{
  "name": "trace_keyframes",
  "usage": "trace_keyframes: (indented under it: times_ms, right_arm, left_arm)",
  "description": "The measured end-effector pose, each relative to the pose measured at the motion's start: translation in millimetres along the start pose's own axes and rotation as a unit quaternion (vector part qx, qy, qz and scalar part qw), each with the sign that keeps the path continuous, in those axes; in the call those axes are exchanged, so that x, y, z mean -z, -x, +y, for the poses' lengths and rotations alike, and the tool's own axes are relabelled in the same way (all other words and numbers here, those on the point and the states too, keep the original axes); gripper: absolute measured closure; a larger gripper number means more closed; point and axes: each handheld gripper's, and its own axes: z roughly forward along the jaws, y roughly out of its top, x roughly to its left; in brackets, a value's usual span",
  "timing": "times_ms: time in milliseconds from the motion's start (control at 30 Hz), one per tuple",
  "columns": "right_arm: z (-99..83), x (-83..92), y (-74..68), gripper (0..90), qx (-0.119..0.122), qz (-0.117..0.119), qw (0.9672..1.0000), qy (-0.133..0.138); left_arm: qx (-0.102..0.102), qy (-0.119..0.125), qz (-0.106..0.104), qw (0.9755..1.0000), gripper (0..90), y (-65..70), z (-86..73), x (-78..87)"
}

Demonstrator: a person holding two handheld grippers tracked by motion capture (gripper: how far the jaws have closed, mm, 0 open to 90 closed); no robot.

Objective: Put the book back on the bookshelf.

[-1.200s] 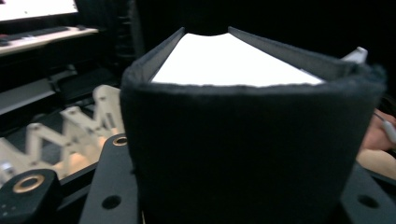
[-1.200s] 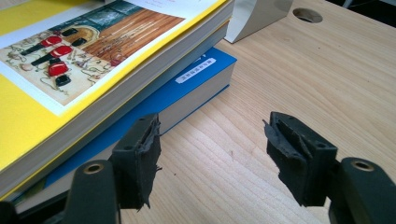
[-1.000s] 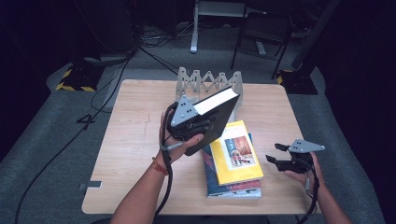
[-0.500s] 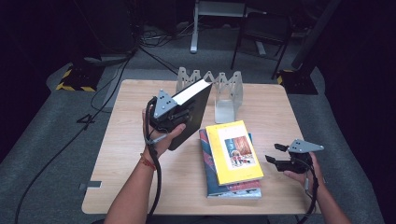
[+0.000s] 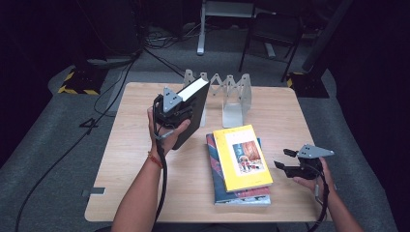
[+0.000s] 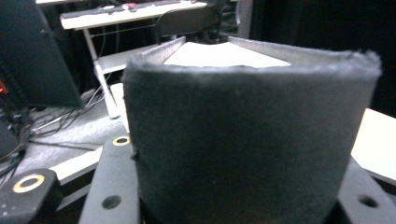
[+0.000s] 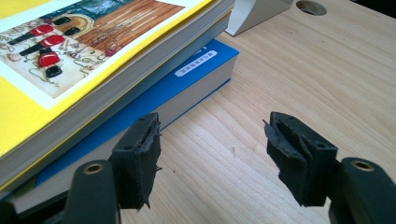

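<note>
Black book (image 5: pixel 191 113), a thick one with white page edges, sits clamped between the jaws of the left hand-held gripper (image 5: pixel 175 115), lifted off the counter (image 5: pixel 135 145) and tilted, its top end leaning away from the hand toward the metal accordion book rack (image 5: pixel 232 94) just beyond it. In the left gripper view the felt-like dark cover (image 6: pixel 243 144) fills the space between the jaws, so their pads are hidden and only the white page block shows above. Off to that gripper's right lies a stack of books with a yellow book (image 5: pixel 241 157) on top and a blue book (image 7: pixel 187 88) beneath. The right hand-held gripper (image 7: pixel 212 156) hangs low just beside the stack, jaws apart and empty over bare wood. Titles on the covers are too small to read.
</note>
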Motion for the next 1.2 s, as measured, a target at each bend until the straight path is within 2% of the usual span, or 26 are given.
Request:
trace_keyframes:
  times_ms: [133, 400, 700, 1200]
  right_arm:
    - [-0.6, -0.1, 0.9, 35.7, -0.002, 0.0, 1.0, -0.001]
    - [-1.0, 0.4, 1.1, 35.7, 0.002, -0.001, 1.0, -0.002]
    - [-1.5, 0.4, 1.7, 35.7, 0.001, 0.0, 1.0, -0.004]
    - [-3.0, -1.1, 2.3, 35.7, 0.001, 0.003, 1.0, -0.006]
  left_arm:
    - [0.009, -0.005, 0.01, 0.9999, 52.2, -4.9, -1.4, -13.8]
    - [0.013, -0.009, 0.032, 0.9994, 52.1, -9.1, -5.4, -37.2]
    - [0.022, -0.011, 0.041, 0.9989, 52.1, -13.8, -3.5, -52.0]
    - [0.015, -0.017, 0.055, 0.9982, 52.0, -15.6, -0.6, -78.9]
